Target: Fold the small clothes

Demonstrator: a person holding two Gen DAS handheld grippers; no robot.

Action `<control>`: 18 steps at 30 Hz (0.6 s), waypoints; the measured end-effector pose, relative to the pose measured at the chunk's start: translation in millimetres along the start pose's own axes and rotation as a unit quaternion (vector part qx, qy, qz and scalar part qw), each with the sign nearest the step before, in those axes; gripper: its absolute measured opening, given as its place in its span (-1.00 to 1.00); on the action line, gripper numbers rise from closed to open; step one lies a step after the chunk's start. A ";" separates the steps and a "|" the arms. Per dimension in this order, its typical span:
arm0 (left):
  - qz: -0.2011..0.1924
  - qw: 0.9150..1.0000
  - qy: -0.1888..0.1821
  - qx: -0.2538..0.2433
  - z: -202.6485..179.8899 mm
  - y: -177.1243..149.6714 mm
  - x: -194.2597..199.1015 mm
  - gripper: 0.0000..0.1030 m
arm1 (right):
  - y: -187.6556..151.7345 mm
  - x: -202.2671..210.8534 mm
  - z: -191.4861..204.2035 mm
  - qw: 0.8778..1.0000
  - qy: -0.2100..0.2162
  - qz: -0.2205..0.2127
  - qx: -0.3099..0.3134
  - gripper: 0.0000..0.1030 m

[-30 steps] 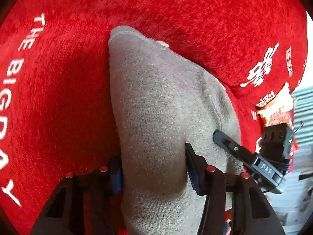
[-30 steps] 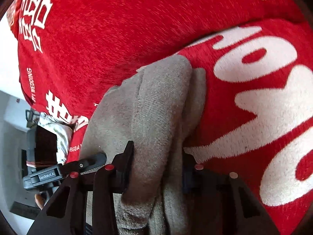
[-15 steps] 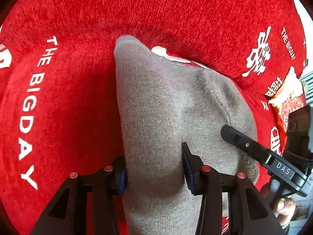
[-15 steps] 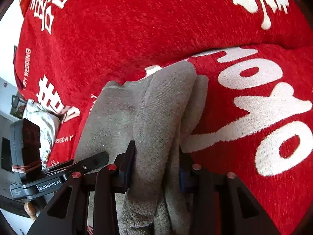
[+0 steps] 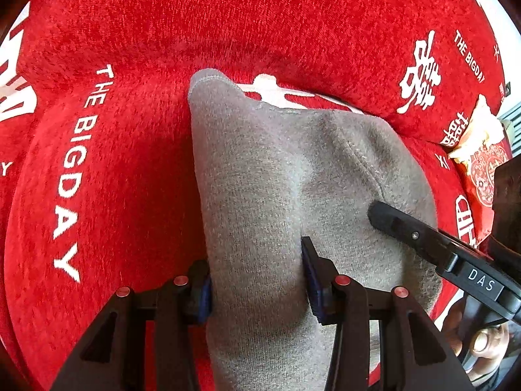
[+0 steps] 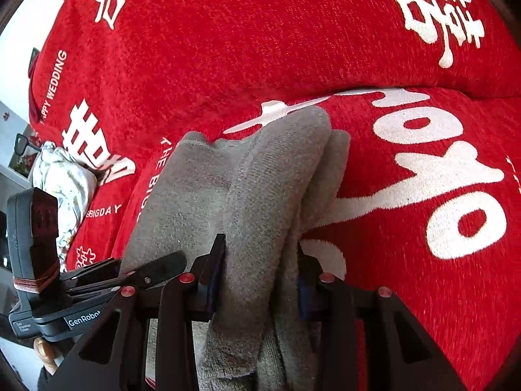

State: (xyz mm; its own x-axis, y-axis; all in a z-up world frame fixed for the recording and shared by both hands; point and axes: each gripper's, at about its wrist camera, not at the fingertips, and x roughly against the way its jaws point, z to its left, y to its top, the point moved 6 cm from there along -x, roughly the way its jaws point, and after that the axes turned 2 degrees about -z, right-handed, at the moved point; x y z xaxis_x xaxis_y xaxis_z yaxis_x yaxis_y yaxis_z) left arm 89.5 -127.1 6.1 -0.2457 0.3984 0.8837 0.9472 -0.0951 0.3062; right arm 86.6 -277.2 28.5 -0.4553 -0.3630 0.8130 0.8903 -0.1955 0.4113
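Left wrist view: your left gripper pinches the grey garment, long axis running near-to-far over the red blanket, far end touching it; gripper tilts steeply down.
Right wrist view: your right gripper, also angled down, clamps the garment's bunched folds, w/ the left gripper at left.

Red cover: white "THE BIGDAY" in both views, "HAPPY WEDDING" at its left edge in right wrist view, plus large white double-happiness characters. Right gripper body reads "DAS"; left gripper body reads "GenRobot", end partly hidden.
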 end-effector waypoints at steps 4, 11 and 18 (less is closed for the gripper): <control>-0.006 1.000 0.004 -0.006 -1.3 -7.8 3.1 -0.10 | -7.2 2.6 6.9 1.000 -0.004 -0.002 0.011 -0.25; -0.020 0.999 0.022 -0.029 -1.2 -24.8 15.3 -0.11 | -23.5 8.1 15.0 1.000 -0.003 -0.007 0.027 -0.25; -0.027 0.999 0.023 -0.029 4.4 -40.5 21.7 -0.11 | -40.0 13.7 23.1 0.999 -0.003 -0.014 0.036 -0.25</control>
State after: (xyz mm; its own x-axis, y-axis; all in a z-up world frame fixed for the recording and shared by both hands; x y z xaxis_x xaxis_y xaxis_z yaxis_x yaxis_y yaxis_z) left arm 46.8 -110.6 11.3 -0.3056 0.3627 0.8804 0.9192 -0.1288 0.3721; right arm 45.0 -253.3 32.8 -0.4804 -0.3532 0.8028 0.8755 -0.1394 0.4626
